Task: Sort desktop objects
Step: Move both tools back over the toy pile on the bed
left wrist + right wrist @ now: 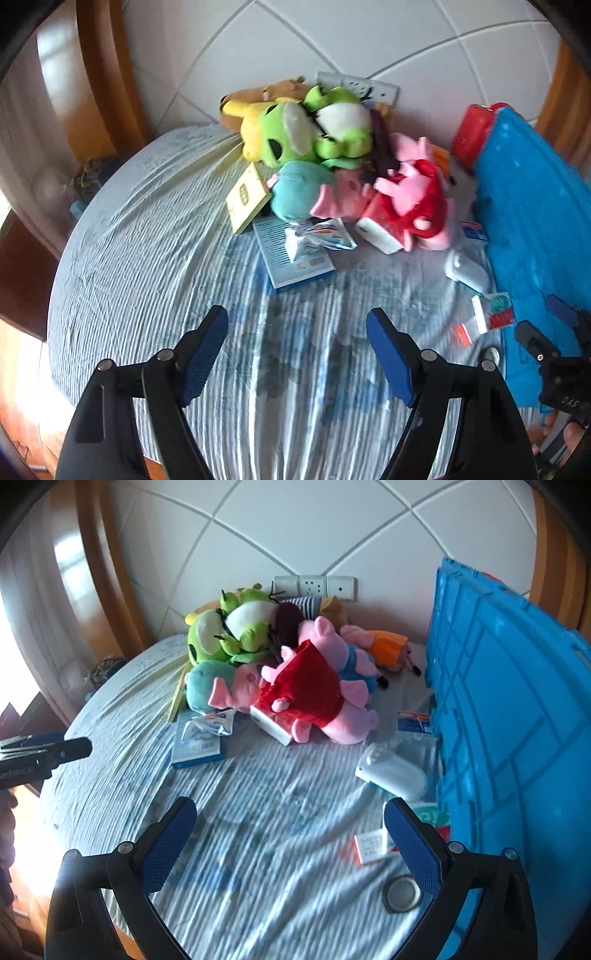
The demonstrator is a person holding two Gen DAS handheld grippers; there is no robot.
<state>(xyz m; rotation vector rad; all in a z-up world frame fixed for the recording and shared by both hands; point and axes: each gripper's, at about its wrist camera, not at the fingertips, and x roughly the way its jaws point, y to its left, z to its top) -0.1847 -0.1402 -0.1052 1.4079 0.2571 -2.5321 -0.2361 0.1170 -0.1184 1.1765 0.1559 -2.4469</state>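
A pile of plush toys lies at the far side of a striped cloth: a green frog point(295, 136) point(221, 638), a teal plush point(295, 192) point(205, 686), and a pink pig in a red dress point(413, 199) point(314, 694). A blue-and-white box point(291, 254) point(197, 746) and a foil packet point(214, 722) lie in front of them. My left gripper point(297, 325) is open and empty above bare cloth. My right gripper point(290, 816) is open and empty; a round metal lid point(402, 893) lies by its right finger.
A tall blue plastic crate point(532, 229) point(509, 716) stands at the right. Beside it lie a white device point(469, 271) point(391, 771) and small cards point(369, 843). A red object point(472, 133) sits behind the crate. A tiled wall with sockets point(314, 587) backs the table.
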